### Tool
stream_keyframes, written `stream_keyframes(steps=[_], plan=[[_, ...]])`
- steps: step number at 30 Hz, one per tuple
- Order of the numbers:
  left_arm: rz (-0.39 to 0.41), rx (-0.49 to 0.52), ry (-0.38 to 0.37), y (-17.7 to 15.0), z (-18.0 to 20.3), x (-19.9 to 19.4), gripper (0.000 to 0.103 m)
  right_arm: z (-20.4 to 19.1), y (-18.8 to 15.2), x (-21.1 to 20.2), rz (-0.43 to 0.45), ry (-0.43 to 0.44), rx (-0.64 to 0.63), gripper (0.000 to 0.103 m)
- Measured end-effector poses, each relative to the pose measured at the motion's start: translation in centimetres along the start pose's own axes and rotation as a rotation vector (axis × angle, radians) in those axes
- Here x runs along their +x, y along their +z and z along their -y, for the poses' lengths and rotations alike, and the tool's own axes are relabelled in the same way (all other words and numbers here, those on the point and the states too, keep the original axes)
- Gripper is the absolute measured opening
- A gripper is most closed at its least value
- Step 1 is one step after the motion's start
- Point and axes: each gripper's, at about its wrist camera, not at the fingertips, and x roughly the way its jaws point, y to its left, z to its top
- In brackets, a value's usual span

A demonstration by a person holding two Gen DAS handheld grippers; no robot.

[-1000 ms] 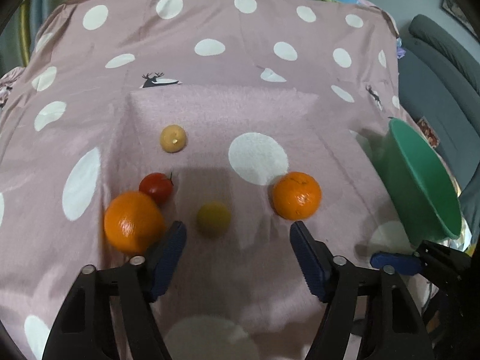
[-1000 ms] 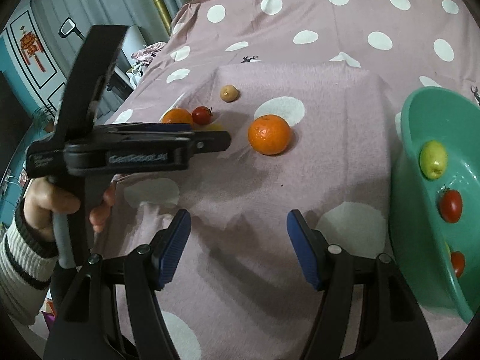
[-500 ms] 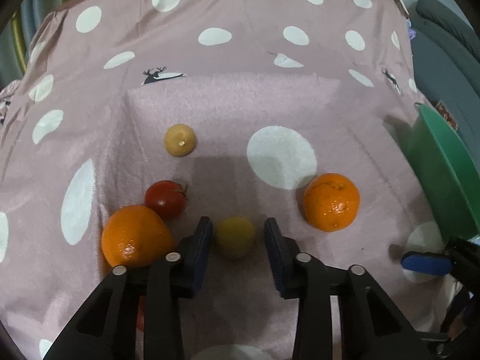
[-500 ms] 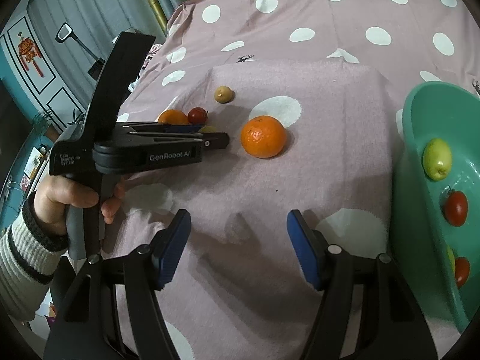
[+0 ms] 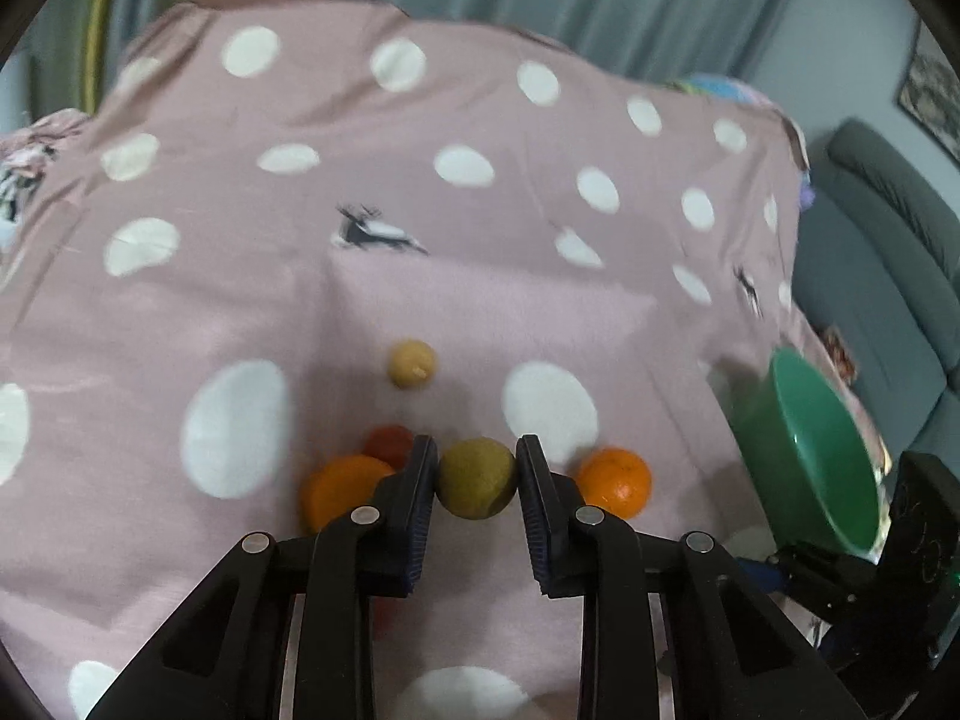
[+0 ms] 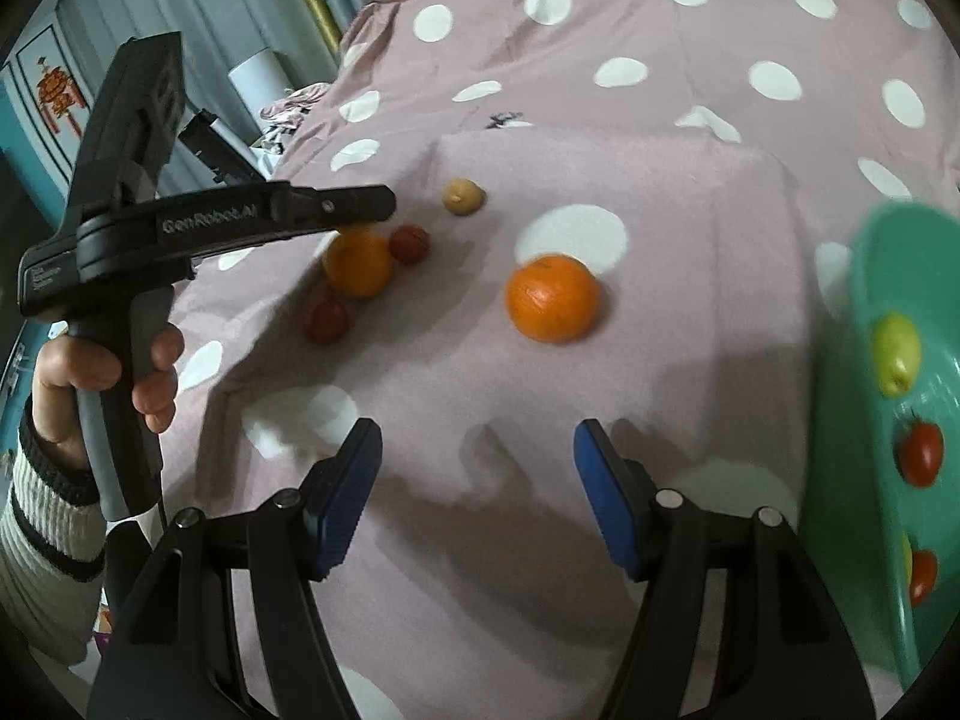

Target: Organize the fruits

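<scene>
Left gripper [image 5: 477, 480] has just snapped closed on the small round yellow-green fruit [image 5: 476, 477] and it looks lifted off the pink polka-dot cloth [image 5: 420, 192], though blur makes that uncertain. Next stop, likely the green plastic bowl [image 5: 822, 456]. Right gripper [image 6: 474, 489] waits, jaws spread, empty.

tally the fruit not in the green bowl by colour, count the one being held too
oranges: 2
red tomatoes: 2
tan fruit: 1
yellow-green fruit, gripped in the left tool: 1
total: 6
</scene>
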Motion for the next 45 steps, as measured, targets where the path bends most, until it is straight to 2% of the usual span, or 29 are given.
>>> stream_keyframes(steps=[5,11,14,21,23,27,32,35,45], plan=[[0.035,-0.046,0.023,0.3,-2.6,-1.1,0.028,-1.6,3.7,0.9,0.048,0.011,-0.059,0.067],[0.051,-0.09,0.023,0.1,-4.8,-1.3,0.028,-1.0,8.9,5.0,0.036,0.039,-0.019,0.065],[0.049,-0.103,0.025,0.4,-5.7,-1.1,0.028,-0.6,11.1,7.9,0.001,0.044,0.007,0.06],[0.044,-0.101,0.024,1.0,-6.4,-0.3,0.028,-0.7,13.3,11.9,-0.05,0.021,0.009,0.049],[0.041,-0.101,0.023,0.9,-6.5,-0.2,0.028,-0.8,13.8,13.0,-0.068,0.012,0.004,0.041],[0.036,-0.104,0.025,0.7,-6.6,-0.2,0.028,-1.2,13.9,14.0,-0.089,-0.037,-0.048,0.028],[0.037,-0.103,0.025,0.4,-6.3,-0.6,0.028,-0.6,13.9,13.7,-0.09,-0.026,-0.022,0.028],[0.039,-0.091,0.021,0.3,-5.8,-1.2,0.028,-0.5,13.1,12.1,-0.068,0.025,0.008,0.028],[0.04,-0.058,0.009,-2.0,-2.9,-3.5,0.028,-1.6,7.5,4.7,-0.021,0.113,0.04,0.028]])
